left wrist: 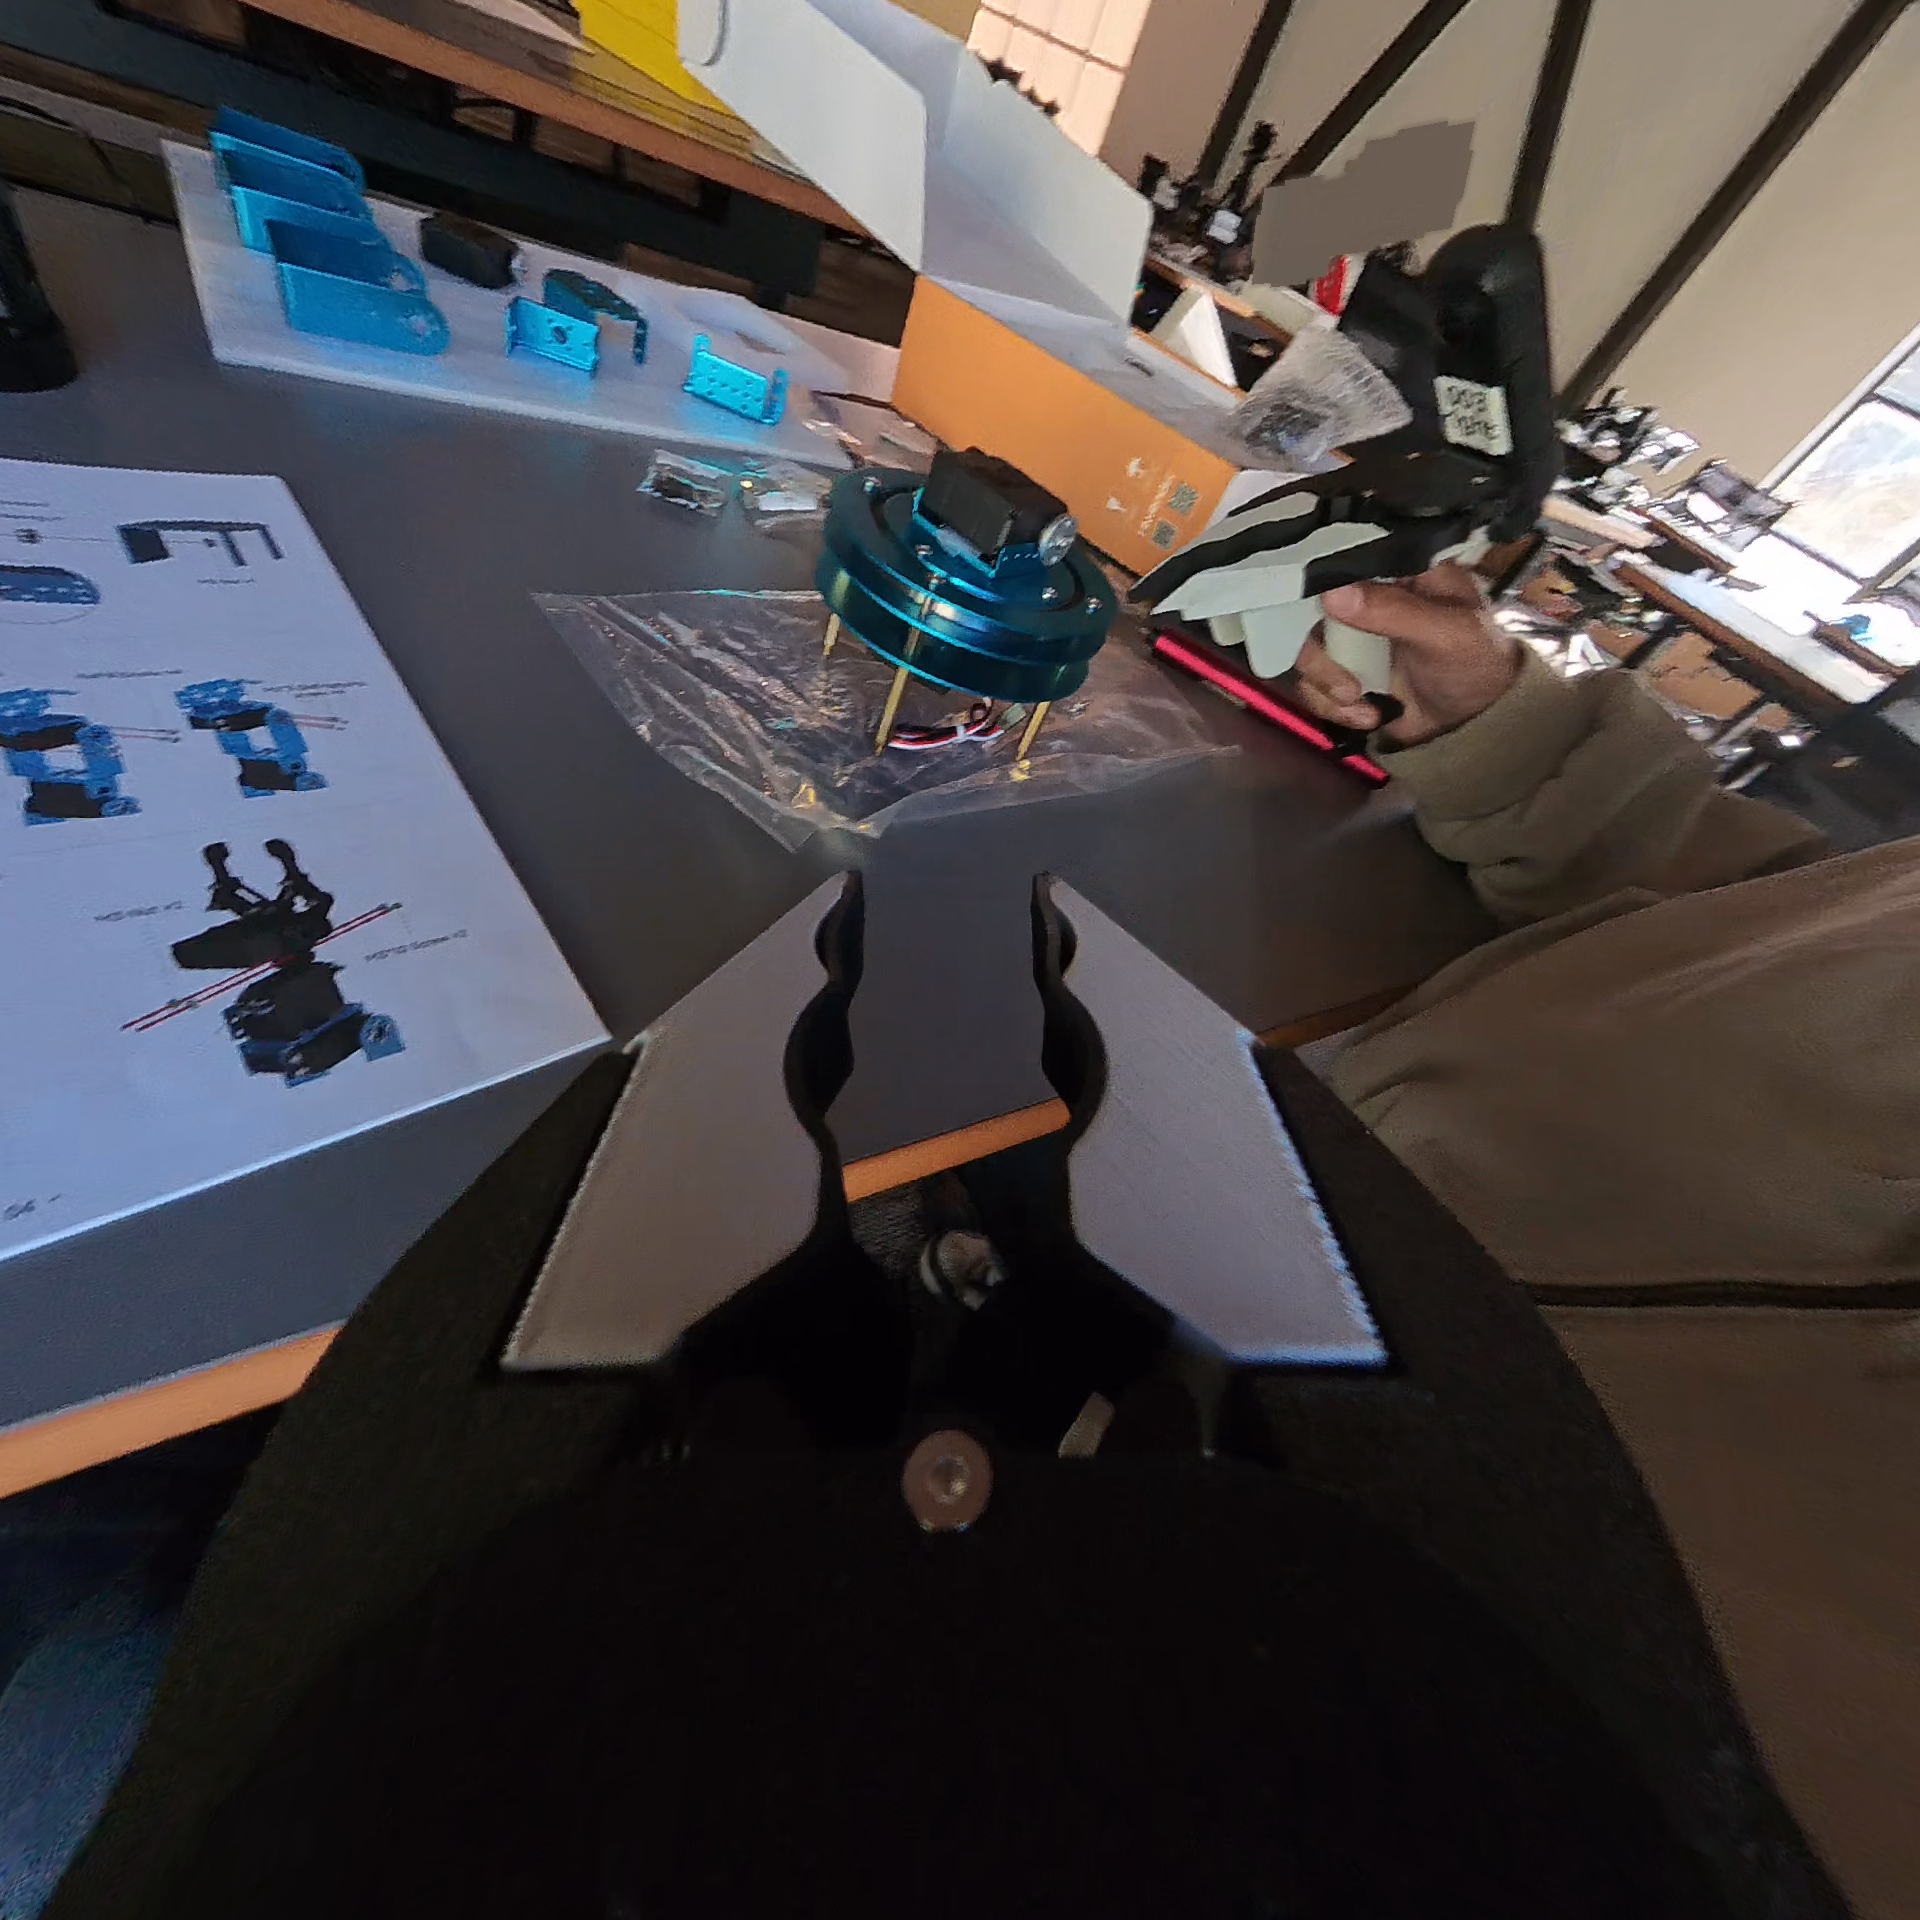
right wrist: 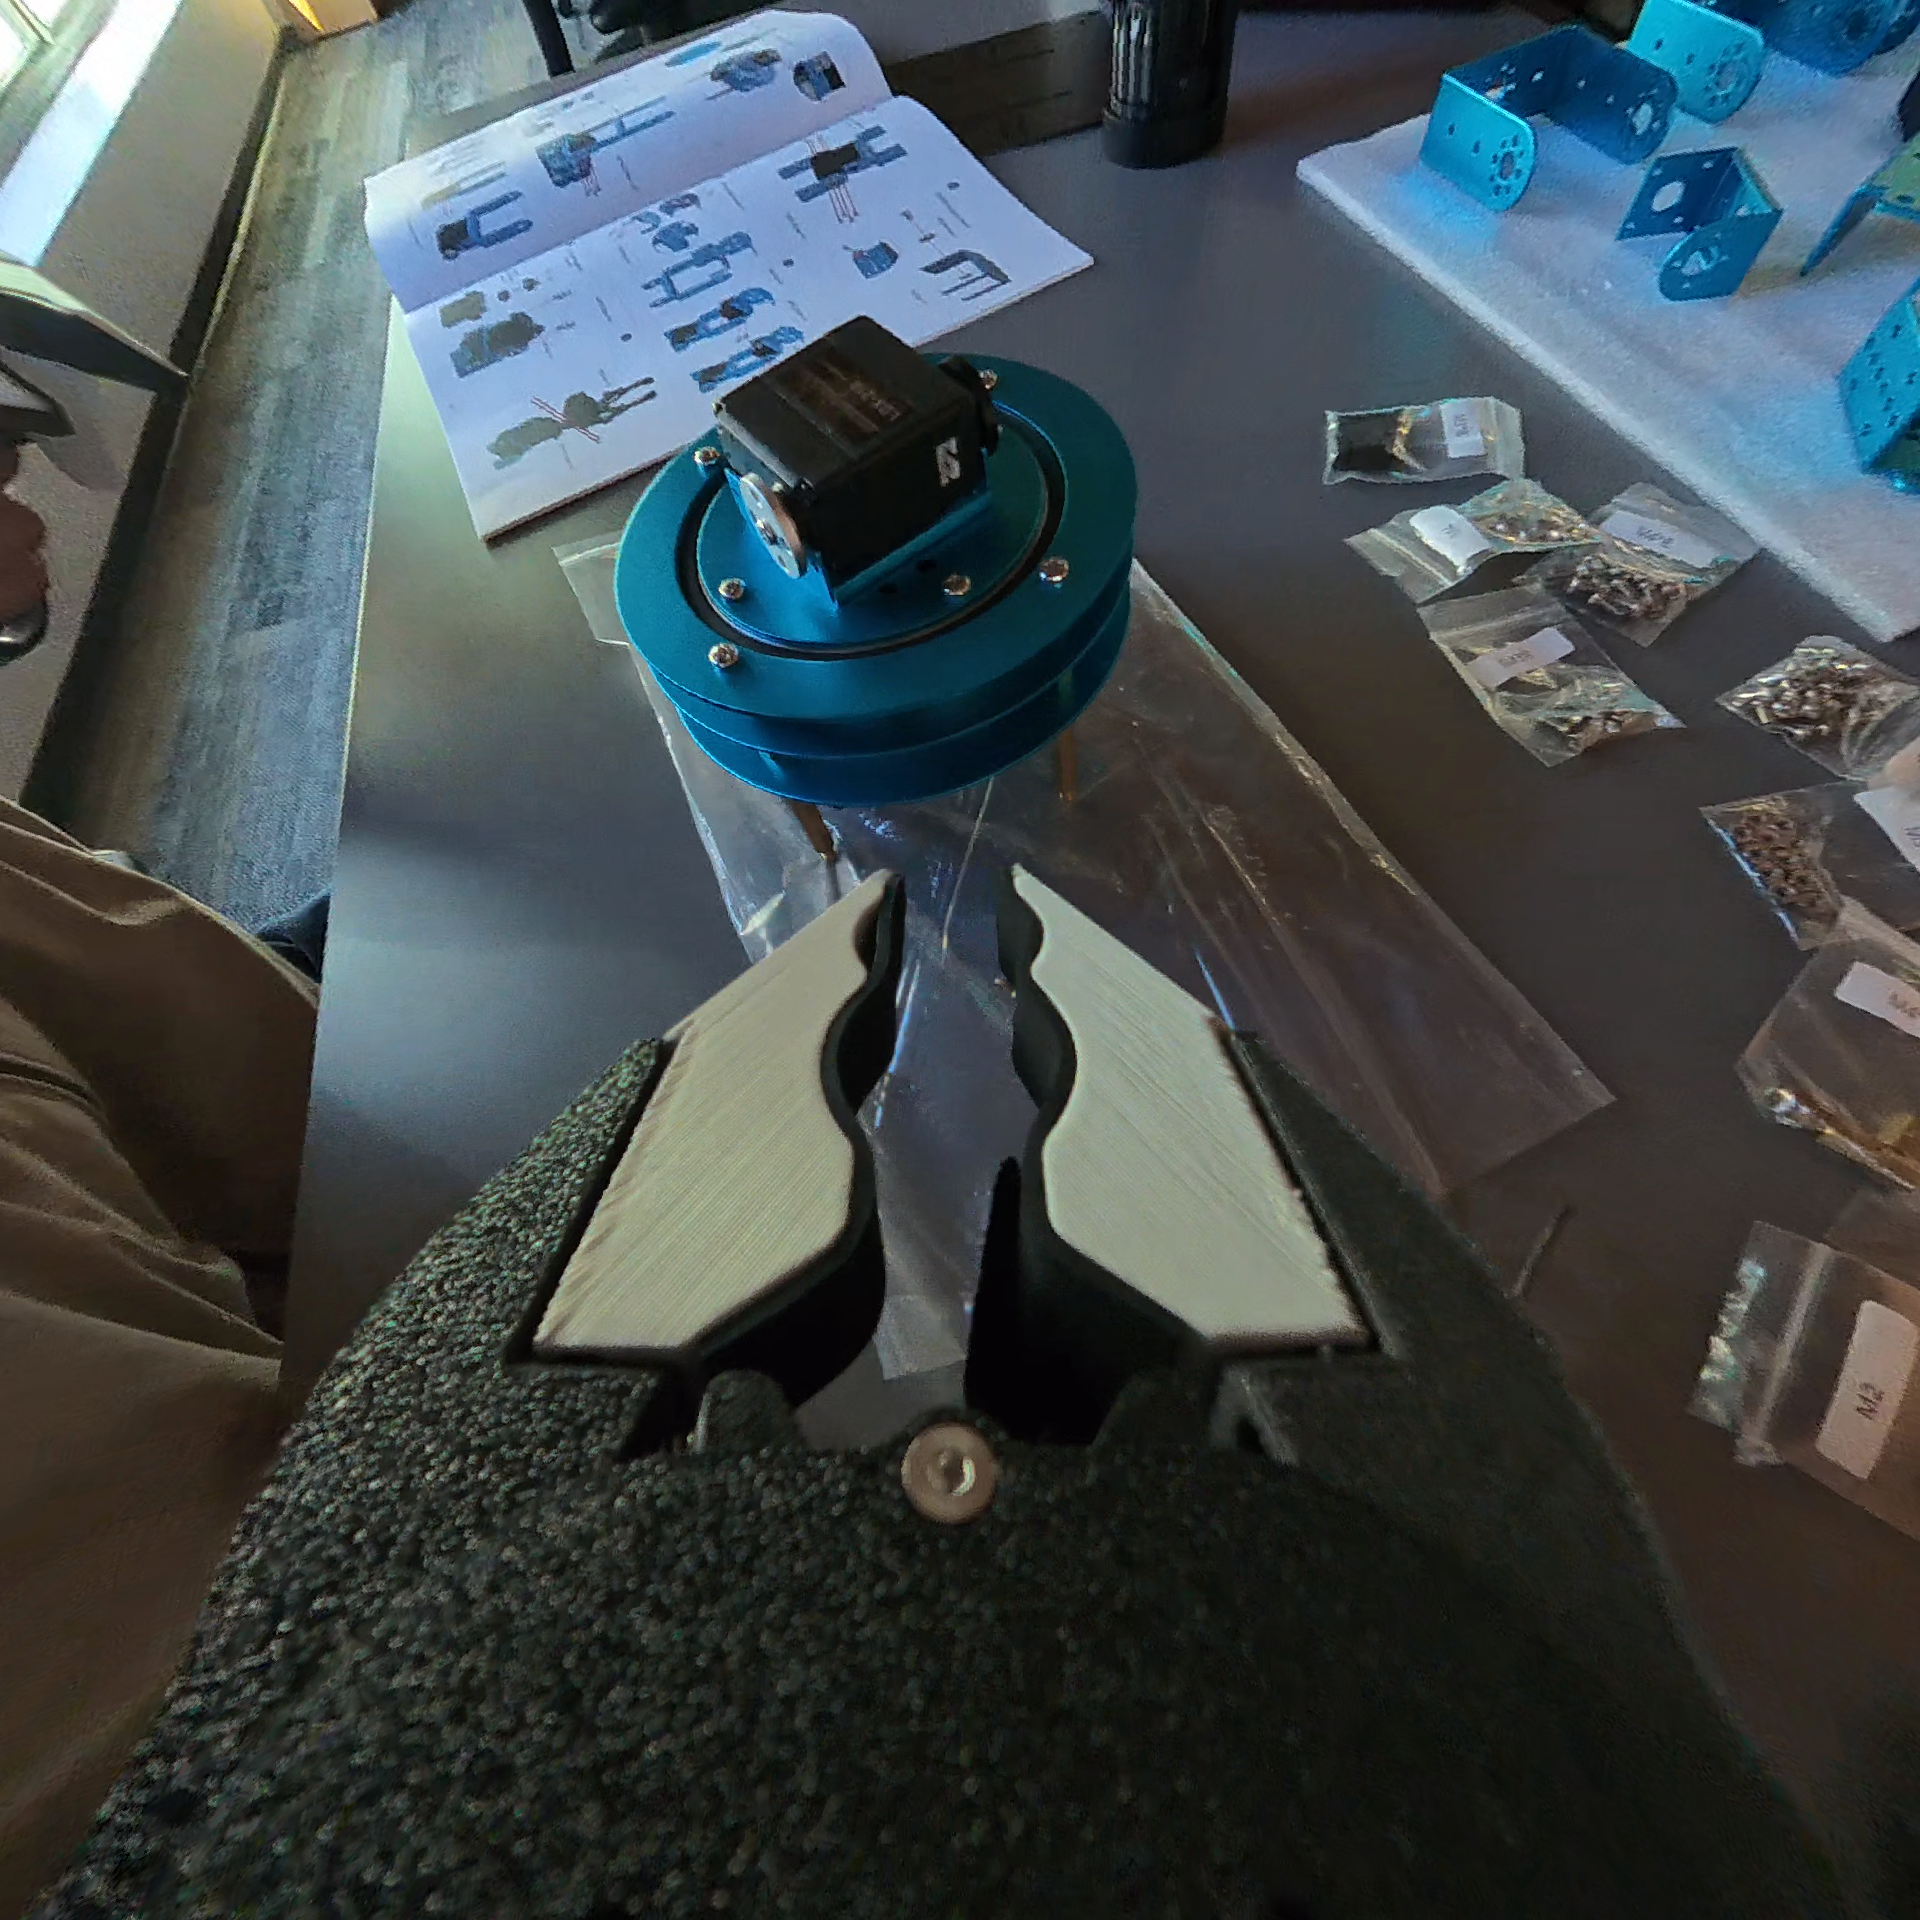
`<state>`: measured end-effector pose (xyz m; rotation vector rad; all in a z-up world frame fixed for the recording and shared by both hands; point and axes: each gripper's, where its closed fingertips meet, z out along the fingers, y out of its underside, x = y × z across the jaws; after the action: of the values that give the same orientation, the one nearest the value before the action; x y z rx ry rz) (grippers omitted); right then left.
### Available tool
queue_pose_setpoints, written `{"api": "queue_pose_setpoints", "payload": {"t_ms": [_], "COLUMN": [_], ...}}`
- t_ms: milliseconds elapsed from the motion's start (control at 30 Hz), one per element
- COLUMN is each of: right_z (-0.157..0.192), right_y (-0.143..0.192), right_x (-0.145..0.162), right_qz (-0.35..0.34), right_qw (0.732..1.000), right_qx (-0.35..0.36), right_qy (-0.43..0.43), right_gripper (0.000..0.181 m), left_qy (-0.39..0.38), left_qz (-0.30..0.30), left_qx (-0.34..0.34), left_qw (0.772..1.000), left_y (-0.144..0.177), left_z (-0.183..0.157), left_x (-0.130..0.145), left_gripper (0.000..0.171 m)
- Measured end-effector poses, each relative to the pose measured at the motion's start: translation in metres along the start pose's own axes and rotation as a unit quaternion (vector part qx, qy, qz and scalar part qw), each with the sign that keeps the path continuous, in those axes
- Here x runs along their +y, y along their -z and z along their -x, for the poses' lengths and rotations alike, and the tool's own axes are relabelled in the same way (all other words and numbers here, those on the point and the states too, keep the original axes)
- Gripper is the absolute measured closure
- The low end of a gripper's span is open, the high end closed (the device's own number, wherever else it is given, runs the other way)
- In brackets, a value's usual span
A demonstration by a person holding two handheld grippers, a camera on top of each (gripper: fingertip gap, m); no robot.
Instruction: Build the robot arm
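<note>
Both of my tongs have a small gap between the fingers and hold nothing. My left tongs (left wrist: 945, 899) hang over the near edge of the grey bench (left wrist: 644, 790). My right tongs (right wrist: 954, 896) hang just above a clear plastic bag (right wrist: 1247, 883). On that bag stands a round blue base (right wrist: 873, 675) on thin gold legs, with a black motor box (right wrist: 852, 426) on top (right in front of both tongs). An open booklet (right wrist: 665, 239) lies behind it, and little bags of screws (right wrist: 1538, 665) lie to the right.

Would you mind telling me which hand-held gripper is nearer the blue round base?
Right. The right hand-held gripper hovers close beside the blue round base; the left hand-held gripper sits farther back.
</note>
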<state>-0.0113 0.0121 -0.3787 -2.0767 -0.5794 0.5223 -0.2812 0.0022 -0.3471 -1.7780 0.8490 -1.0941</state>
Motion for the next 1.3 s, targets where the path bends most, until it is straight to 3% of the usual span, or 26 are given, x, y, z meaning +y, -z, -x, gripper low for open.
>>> {"api": "queue_pose_setpoints", "payload": {"t_ms": [133, 367, 533, 700, 900, 1300], "right_z": [0.001, 0.016, 0.024, 0.007, 0.007, -0.013], "right_y": [0.006, 0.007, -0.004, -0.008, 0.004, 0.003], "right_x": [0.000, -0.001, -0.008, -0.011, 0.000, 0.008], "right_qz": [-0.001, 0.014, 0.067, 0.029, 0.028, 0.029], "right_qw": [1.000, 1.000, 0.995, 0.998, 0.998, 0.999], "right_qx": [0.000, 0.007, -0.079, -0.023, -0.035, -0.032], "right_qy": [-0.003, 0.027, -0.013, 0.043, 0.040, 0.015], "right_gripper": [0.165, 0.164, 0.152, 0.155, 0.164, 0.167], "left_qy": [-0.024, 0.035, -0.013, -0.050, -0.026, -0.065], "left_qz": [-0.008, -0.020, 0.005, 0.029, 0.074, 0.114], "left_qx": [-0.036, -0.027, -0.038, -0.073, -0.043, -0.017], "left_qw": [0.999, 0.999, 0.999, 0.996, 0.996, 0.991], "left_y": [0.001, -0.009, -0.025, -0.053, -0.072, -0.091], "left_z": [-0.011, -0.040, -0.042, -0.031, -0.038, -0.062], "left_x": [0.016, 0.034, -0.004, -0.025, 0.010, 0.016], "left_gripper": [0.140, 0.140, 0.140, 0.140, 0.140, 0.140]}}
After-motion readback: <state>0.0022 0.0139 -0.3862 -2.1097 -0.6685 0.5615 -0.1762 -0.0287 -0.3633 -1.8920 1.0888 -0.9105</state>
